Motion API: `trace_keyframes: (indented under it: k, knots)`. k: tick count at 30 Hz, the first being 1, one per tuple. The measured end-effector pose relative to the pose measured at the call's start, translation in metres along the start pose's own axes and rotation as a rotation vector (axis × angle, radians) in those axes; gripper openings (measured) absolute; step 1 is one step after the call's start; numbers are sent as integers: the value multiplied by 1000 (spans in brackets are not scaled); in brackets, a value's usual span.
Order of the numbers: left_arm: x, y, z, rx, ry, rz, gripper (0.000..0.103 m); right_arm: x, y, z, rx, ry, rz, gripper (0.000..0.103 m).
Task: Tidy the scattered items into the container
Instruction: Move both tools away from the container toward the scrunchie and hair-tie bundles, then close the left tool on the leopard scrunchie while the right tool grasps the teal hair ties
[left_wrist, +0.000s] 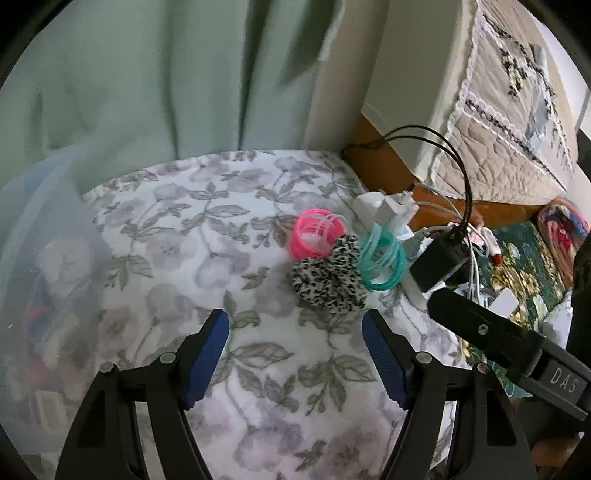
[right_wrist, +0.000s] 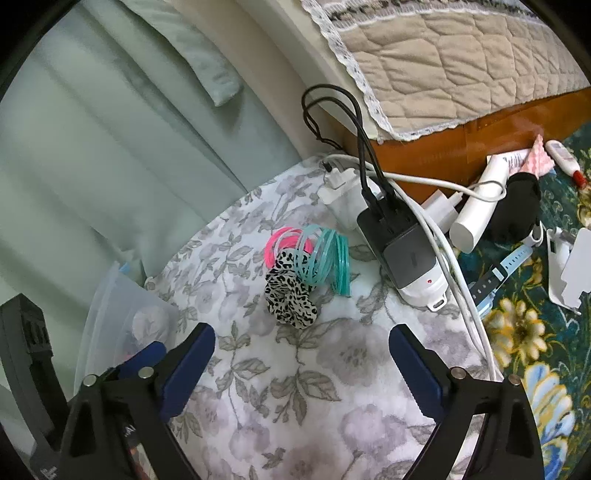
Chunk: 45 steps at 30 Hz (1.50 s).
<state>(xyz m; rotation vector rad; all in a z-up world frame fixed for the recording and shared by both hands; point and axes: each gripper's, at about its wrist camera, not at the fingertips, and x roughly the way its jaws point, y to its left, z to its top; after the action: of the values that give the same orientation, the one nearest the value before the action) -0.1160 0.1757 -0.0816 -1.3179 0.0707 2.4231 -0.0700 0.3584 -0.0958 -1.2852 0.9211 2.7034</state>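
Note:
A leopard-print scrunchie (left_wrist: 328, 282) (right_wrist: 290, 290) lies on the floral cloth (left_wrist: 221, 229) (right_wrist: 332, 369). A pink coil band (left_wrist: 314, 232) (right_wrist: 280, 242) and a teal coil band (left_wrist: 380, 258) (right_wrist: 328, 260) touch it at the far side. A clear plastic container (left_wrist: 44, 258) (right_wrist: 118, 314) with several items inside stands at the left. My left gripper (left_wrist: 295, 332) is open and empty, just short of the scrunchie. My right gripper (right_wrist: 301, 347) is open and empty, also just short of the scrunchie. The right gripper's body shows at the right of the left wrist view (left_wrist: 517, 343).
A black and white charger block (right_wrist: 402, 251) (left_wrist: 439, 262) with black and white cables lies beyond the bands. A quilted bed (right_wrist: 443, 55) with a wooden base stands behind. A white tube (right_wrist: 480, 206), a watch (right_wrist: 506, 266) and small items lie on the patterned rug (right_wrist: 535, 332).

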Motion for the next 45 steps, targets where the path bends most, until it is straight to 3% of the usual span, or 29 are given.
trace_keyframes:
  k: [13,22,25,28,38,45]
  knots:
    - [48,-24,5,92,35,-27,75,22,-15,8,63,15,-19,97]
    - [71,-23,12,91,52,-50,75,32,-16,13,88,16,15,96]
    - [76,-23,13,86,55,-60,75,35,-16,14,98,11,15,92]
    - [81,-24,15,91,57,-60,75,40,-19,17,123,19,18,81]
    - [96,-21,20,76,66,-70,74,58,-16,24,124,28,12,80]
    - [102,-21,25,87,63,-82,63,72,-19,27,153,35,6,71]
